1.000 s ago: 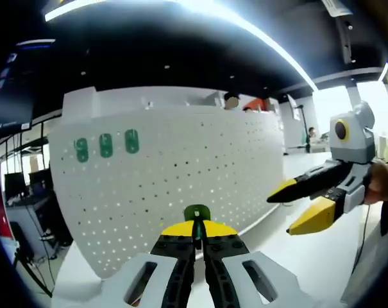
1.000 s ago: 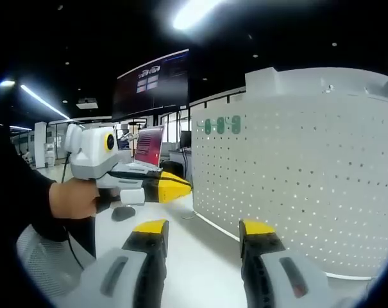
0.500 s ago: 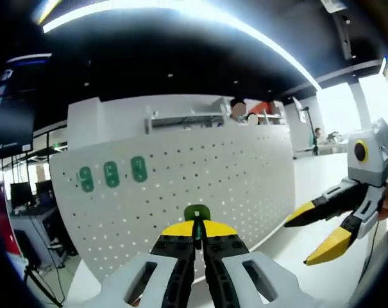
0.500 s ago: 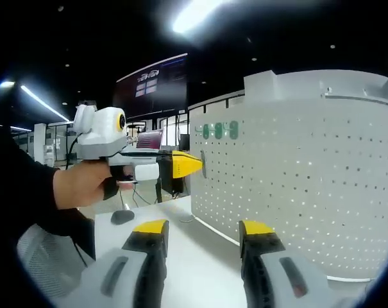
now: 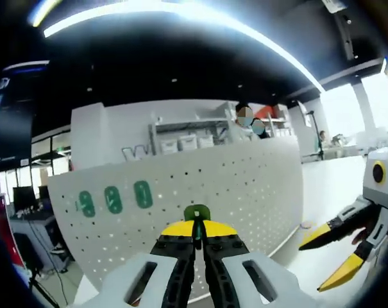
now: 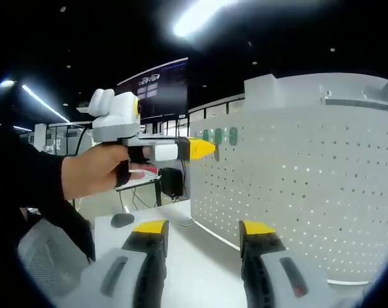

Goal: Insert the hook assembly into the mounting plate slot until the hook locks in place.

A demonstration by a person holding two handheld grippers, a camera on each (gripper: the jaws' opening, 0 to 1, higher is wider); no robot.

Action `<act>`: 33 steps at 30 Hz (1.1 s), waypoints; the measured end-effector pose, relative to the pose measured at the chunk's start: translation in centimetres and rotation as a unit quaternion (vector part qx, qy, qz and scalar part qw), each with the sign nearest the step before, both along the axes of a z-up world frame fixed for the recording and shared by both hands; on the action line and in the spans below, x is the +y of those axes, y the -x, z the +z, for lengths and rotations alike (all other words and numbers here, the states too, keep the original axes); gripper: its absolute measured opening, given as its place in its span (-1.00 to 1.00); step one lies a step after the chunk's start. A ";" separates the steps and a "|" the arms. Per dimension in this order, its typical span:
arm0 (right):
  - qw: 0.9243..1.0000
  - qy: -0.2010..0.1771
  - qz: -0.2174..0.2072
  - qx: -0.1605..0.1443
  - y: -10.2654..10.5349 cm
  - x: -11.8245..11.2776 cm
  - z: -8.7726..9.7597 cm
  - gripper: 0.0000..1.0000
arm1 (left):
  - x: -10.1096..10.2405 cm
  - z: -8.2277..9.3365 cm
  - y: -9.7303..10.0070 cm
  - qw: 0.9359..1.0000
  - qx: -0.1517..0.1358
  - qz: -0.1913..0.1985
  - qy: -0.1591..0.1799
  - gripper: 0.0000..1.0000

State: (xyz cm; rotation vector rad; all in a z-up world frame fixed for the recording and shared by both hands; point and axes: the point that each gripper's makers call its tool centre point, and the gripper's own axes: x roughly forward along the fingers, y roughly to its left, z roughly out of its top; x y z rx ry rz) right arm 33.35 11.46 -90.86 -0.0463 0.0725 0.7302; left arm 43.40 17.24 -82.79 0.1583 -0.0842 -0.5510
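Your left gripper [image 5: 194,239] has its jaws pinched on a green hook [image 5: 197,215], holding it up before the white perforated mounting plate [image 5: 232,192] — three more green hooks [image 5: 114,199] already sit in the plate's upper left. Your right gripper [image 6: 203,239] hangs with jaws wide apart, nothing between them, above the white table [image 6: 194,269] beside the plate.

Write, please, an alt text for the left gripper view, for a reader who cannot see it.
The left tool is shut on a green hook, raised before a white perforated board that carries three green hooks. The open right tool enters from the right.
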 end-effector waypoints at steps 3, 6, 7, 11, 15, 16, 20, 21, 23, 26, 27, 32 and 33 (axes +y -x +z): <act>1.000 0.001 0.001 0.000 0.0 0.1 0.0 -0.16 | -0.2 0.9 -0.8 1.000 -0.004 0.004 0.002 -0.93; 1.000 0.001 0.003 0.000 0.1 0.1 0.0 -0.16 | -0.4 1.7 -1.4 1.000 -0.006 0.009 0.006 -0.93; 1.000 0.001 0.003 0.000 0.1 0.2 0.1 -0.16 | -0.4 1.9 -1.6 1.000 -0.006 0.010 0.007 -0.93; 1.000 0.003 0.004 0.003 0.1 0.2 -0.1 -0.16 | -0.5 2.8 -2.8 1.000 -0.007 0.019 0.012 -0.93; 1.000 0.003 0.007 0.005 0.1 0.4 -0.2 -0.17 | -0.7 3.6 -3.8 0.999 -0.007 0.026 0.018 -0.94; 1.000 0.004 0.008 0.005 0.1 0.4 -0.2 -0.17 | -0.8 3.7 -4.0 0.999 -0.007 0.026 0.018 -0.94; 1.000 0.004 0.010 0.007 0.2 0.6 -0.2 -0.17 | -0.9 3.8 -5.0 0.999 -0.001 0.030 0.022 -0.94; 1.000 0.004 0.011 0.007 0.2 0.6 -0.2 -0.17 | -0.9 3.7 -5.3 0.999 0.001 0.032 0.024 -0.94; 1.000 0.003 0.012 0.007 0.2 0.6 -0.2 -0.17 | -0.9 3.4 -5.7 0.999 0.004 0.034 0.023 -0.94; 1.000 0.002 0.011 0.008 0.2 0.6 -0.2 -0.18 | -1.0 3.2 -6.1 0.999 0.008 0.037 0.022 -0.94; 1.000 0.002 0.011 0.008 0.2 0.6 -0.2 -0.18 | -1.1 3.1 -6.1 0.999 0.009 0.037 0.022 -0.94; 1.000 0.002 0.012 0.011 0.2 0.6 -0.3 -0.18 | -1.3 3.1 -6.2 0.999 0.003 0.044 0.014 -0.94; 1.000 0.002 0.012 0.012 0.2 0.6 -0.3 -0.18 | -1.2 3.2 -6.2 0.999 0.002 0.045 0.014 -0.94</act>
